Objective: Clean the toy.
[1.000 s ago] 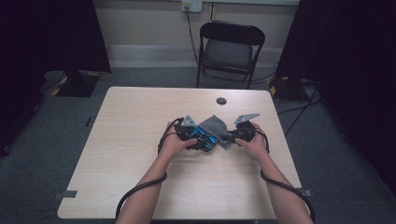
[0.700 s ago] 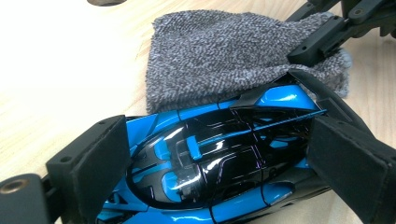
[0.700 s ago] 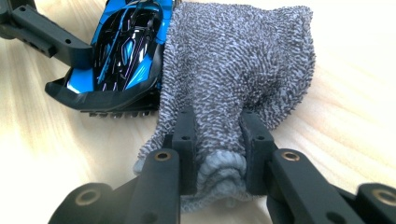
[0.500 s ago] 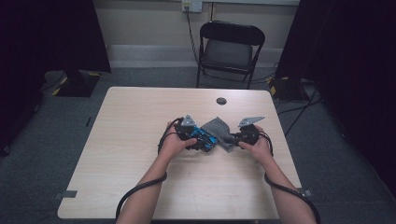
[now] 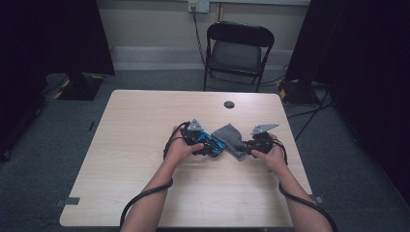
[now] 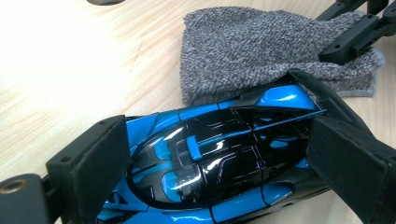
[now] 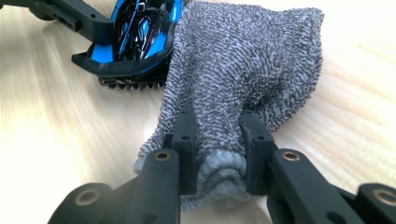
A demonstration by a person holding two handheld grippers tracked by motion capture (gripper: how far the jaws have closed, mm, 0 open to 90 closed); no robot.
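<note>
Seen from above: pale wooden table (image 5: 135, 159), with the work gathered right of centre, toward the near half. Grey cloth (image 5: 231, 139) lying flat there, its left edge touching the tail of the blue and black toy car (image 5: 211, 143). Car to the left of the cloth, long axis running left to right, tail end toward the cloth. Left gripper (image 5: 205, 145) clamped across the car's body, holding it on the table. Right gripper (image 5: 244, 149) closed on the cloth's near right corner, so nearer the cloth; car just beyond, to its left. Probably a wipe to follow: cloth to be drawn leftward over the car's tail.

From the left gripper view: car (image 6: 210, 158) pinched between both pads across its roof, cloth (image 6: 261, 51) behind the rear wing. From the right gripper view: cloth (image 7: 243, 65) bunched into folds between the pads, and the ribbed underside of the car's tail (image 7: 135, 51), unclear from above.
</note>
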